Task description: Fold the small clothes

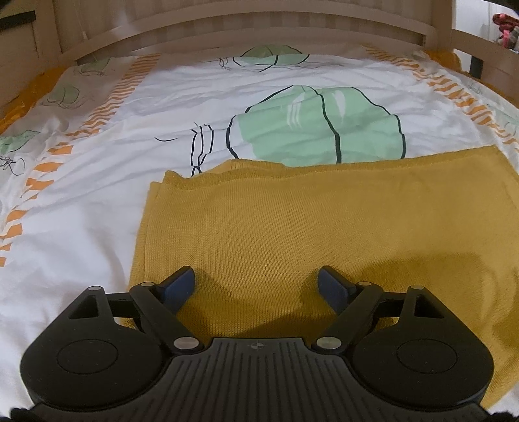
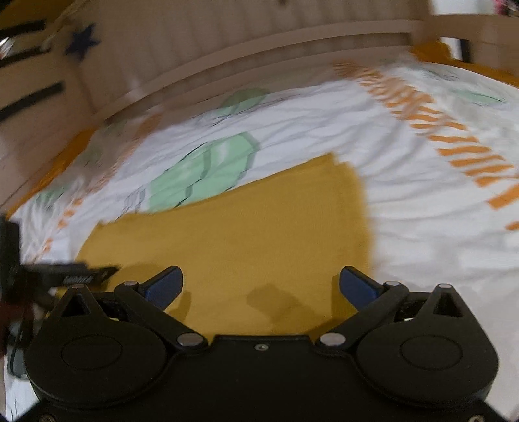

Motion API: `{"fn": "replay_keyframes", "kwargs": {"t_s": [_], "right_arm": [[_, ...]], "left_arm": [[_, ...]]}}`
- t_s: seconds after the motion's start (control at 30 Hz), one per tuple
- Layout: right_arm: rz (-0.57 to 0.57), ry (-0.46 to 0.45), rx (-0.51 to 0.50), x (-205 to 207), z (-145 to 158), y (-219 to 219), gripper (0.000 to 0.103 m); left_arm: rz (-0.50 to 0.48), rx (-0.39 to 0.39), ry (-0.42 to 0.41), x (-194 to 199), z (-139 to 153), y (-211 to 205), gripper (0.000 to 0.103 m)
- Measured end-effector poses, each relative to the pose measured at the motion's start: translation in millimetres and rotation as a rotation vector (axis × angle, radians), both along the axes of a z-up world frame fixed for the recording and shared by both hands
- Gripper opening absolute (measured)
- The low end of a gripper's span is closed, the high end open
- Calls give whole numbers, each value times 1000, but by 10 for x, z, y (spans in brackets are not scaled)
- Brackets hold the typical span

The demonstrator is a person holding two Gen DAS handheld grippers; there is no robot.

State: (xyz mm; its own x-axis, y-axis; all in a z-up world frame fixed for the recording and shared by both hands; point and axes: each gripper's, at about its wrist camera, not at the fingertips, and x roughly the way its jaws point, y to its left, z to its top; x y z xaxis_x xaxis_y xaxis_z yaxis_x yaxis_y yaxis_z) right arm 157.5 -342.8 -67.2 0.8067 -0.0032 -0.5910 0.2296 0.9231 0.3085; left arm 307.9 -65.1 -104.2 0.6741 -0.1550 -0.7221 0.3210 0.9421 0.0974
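A mustard-yellow knit garment (image 1: pixel 308 227) lies flat and folded on the bed, its layered edge at the far left. It also shows in the right wrist view (image 2: pixel 246 233), blurred. My left gripper (image 1: pixel 256 285) is open and empty, just above the garment's near left part. My right gripper (image 2: pixel 261 285) is open and empty over the garment's near right part. The left gripper (image 2: pixel 65 276) shows at the left edge of the right wrist view.
The bed cover (image 1: pixel 97 211) is white with green shapes and orange stripes. A wooden headboard (image 1: pixel 259 29) runs along the far side. A wooden drawer unit (image 2: pixel 32 97) stands at the far left. The right wrist view is motion-blurred.
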Motion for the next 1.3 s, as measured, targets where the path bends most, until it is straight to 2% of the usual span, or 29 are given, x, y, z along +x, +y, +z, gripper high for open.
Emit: {"fn": "replay_keyframes", "kwargs": {"t_s": [0.17, 0.27, 0.4, 0.57, 0.67, 0.83, 0.93, 1.1, 1.2, 1.3], "right_arm": [[-53, 71, 94, 136, -129, -279, 102], [-28, 86, 160, 228, -224, -402, 103], [50, 66, 287, 413, -312, -483, 103], [72, -4, 349, 422, -392, -576, 103], [96, -89, 346, 292, -476, -576, 103], [111, -85, 288, 338, -450, -521, 103], [116, -91, 288, 332, -446, -521, 103], [122, -98, 310, 324, -458, -564, 103], [126, -94, 308, 320, -458, -570, 103], [128, -91, 310, 324, -455, -572, 103]], "left_arm": [[4, 7, 2, 4, 3, -21, 84], [5, 10, 7, 8, 7, -30, 84], [11, 15, 14, 22, 16, -43, 84], [49, 11, 74, 69, 136, -73, 81], [50, -45, 89, 50, 269, -133, 78], [24, -80, 56, 69, 500, -516, 78], [31, -103, 54, 141, 541, -740, 78], [121, -67, 109, 350, 344, -960, 77], [133, -4, 156, 413, 156, -1011, 79], [113, 39, 124, 368, 90, -1052, 80]]}}
